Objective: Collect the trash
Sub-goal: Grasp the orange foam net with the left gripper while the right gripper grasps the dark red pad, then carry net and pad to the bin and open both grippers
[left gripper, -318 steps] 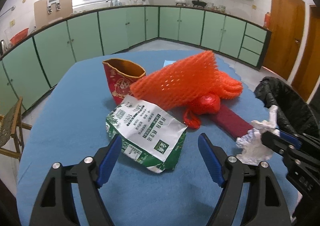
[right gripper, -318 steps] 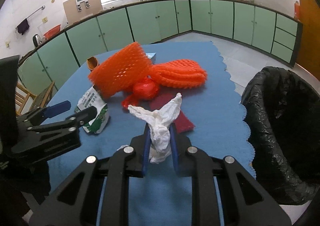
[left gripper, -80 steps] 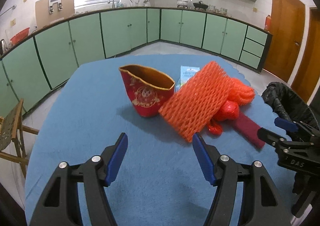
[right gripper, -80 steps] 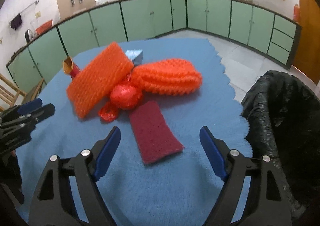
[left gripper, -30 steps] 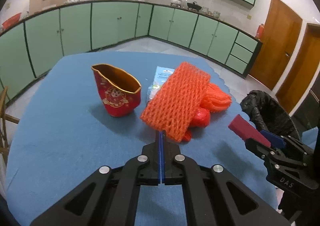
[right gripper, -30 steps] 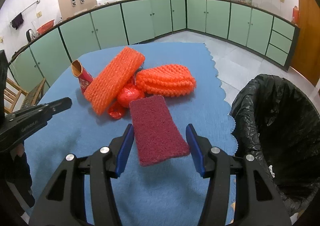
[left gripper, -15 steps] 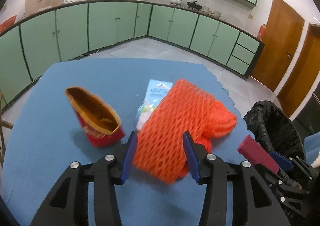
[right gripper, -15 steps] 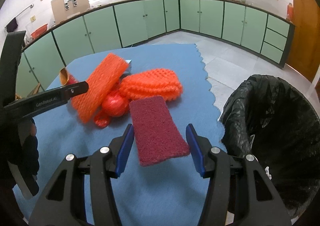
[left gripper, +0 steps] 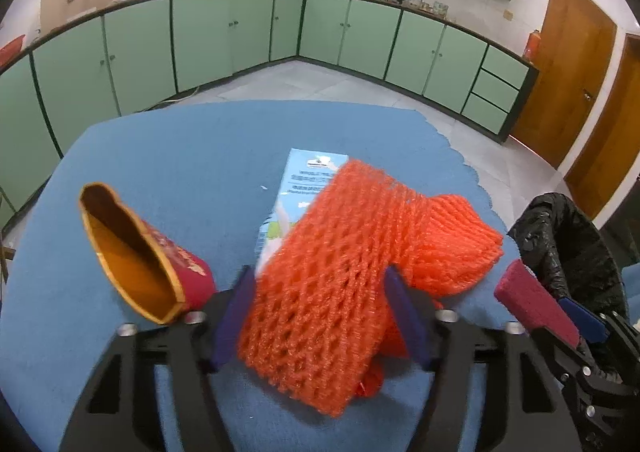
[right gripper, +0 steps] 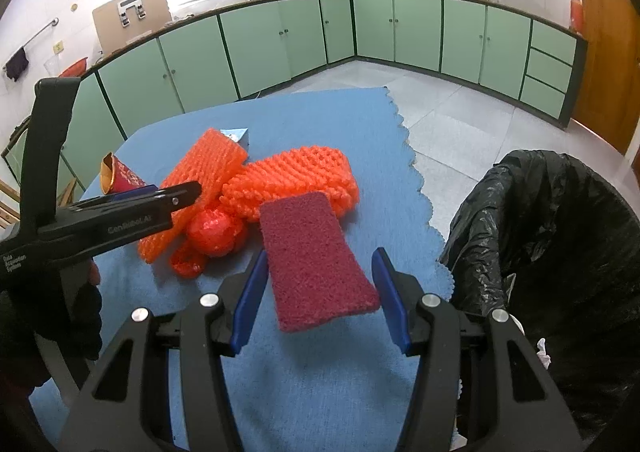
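My left gripper (left gripper: 320,316) has its jaws around an orange foam net sleeve (left gripper: 320,316), closed on its sides. A second orange foam net (left gripper: 448,248) lies behind it. A red paper cup (left gripper: 140,264) lies tipped at the left. A light blue carton (left gripper: 304,180) lies behind the nets. My right gripper (right gripper: 320,292) is shut on a maroon scouring pad (right gripper: 316,256) and holds it above the blue tablecloth (right gripper: 320,392). A red shiny ball wrapper (right gripper: 212,232) lies under the nets. The black-lined trash bin (right gripper: 560,236) stands to the right.
The table's scalloped right edge (right gripper: 424,188) borders the bin. White trash (right gripper: 540,348) lies inside the bin. Green kitchen cabinets (right gripper: 280,36) run along the walls beyond tiled floor. A wooden door (left gripper: 576,64) is at the far right.
My left gripper has opened, moved forward over the orange net sleeve and closed on its sides. My right gripper has lifted the maroon pad off the table and holds it nearer the bin.
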Motion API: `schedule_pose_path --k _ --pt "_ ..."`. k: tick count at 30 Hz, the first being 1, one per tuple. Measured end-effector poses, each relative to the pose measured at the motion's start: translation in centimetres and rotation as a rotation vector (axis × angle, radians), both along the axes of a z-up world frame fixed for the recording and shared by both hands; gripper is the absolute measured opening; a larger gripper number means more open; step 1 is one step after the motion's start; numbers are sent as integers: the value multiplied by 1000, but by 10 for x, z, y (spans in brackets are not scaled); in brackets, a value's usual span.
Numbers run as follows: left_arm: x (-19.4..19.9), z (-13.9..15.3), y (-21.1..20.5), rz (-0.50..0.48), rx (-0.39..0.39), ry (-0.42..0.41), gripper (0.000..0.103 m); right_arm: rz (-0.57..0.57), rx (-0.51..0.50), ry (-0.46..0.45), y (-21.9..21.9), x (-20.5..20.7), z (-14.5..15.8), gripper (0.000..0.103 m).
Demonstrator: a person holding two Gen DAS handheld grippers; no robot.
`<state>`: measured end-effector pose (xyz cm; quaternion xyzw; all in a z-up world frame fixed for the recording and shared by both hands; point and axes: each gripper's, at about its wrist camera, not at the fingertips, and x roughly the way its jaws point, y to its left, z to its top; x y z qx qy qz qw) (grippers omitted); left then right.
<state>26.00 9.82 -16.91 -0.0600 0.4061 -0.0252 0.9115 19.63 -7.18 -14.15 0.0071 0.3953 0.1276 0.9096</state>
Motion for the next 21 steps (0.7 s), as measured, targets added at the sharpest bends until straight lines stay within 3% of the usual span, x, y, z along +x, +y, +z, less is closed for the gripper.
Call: schedule_pose_path --k 2,4,13,21 --pt "-1 1 4 -1 -21 0 27 2 -1 -1 2 -1 2 52" --pt "-4 2 7 2 -42 -2 20 9 0 -11 5 -3 6 52" --pt "-30 37 11 7 -78 -77 17 3 10 -57 3 -12 28 52" --pt "-62 73 6 -17 -63 -120 17 -8 37 -141 -4 -32 64 52"
